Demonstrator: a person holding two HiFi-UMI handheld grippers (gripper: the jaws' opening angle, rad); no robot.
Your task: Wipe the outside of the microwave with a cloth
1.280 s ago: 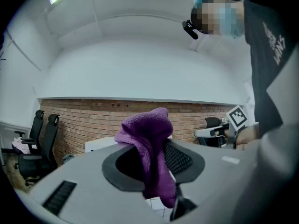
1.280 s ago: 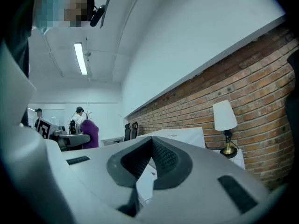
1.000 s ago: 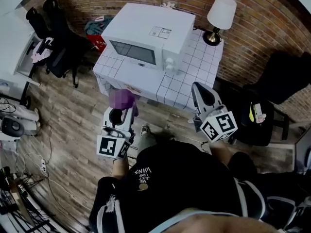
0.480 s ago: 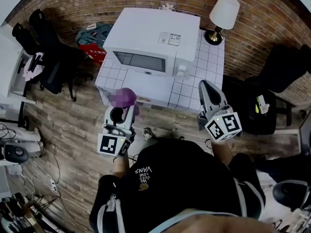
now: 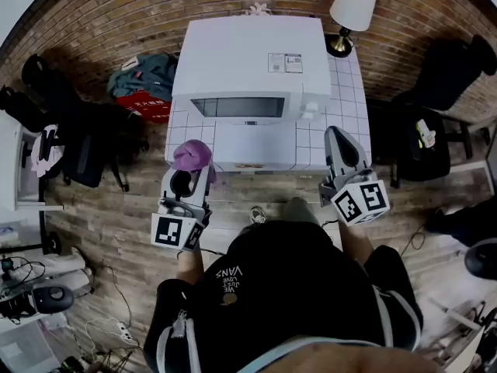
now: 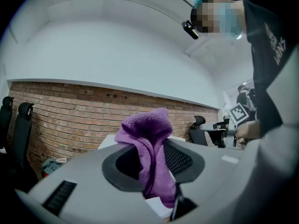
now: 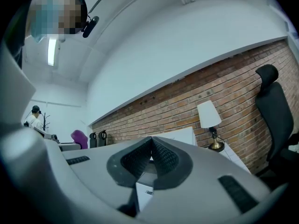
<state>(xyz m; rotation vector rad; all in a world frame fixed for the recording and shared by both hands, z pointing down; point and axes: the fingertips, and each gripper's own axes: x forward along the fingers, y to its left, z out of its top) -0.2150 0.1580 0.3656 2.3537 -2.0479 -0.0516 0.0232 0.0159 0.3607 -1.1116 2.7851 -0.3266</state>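
A white microwave stands on a white tiled table against the brick wall, its door facing me. My left gripper is shut on a purple cloth, held short of the table's front left corner; in the left gripper view the purple cloth bulges up from between the jaws. My right gripper is shut with nothing in it, just off the table's front right edge. Its jaws meet in the right gripper view, with the microwave's top partly hidden behind them.
A white-shaded lamp with a brass base stands on the table's far right corner. Black office chairs crowd the left, another black chair sits right of the table. A red box under clothes lies left of the microwave. Wooden floor underfoot.
The view has swung so the microwave and table now sit square in front of me. Both grippers have kept their grip state, the left still holding the cloth.
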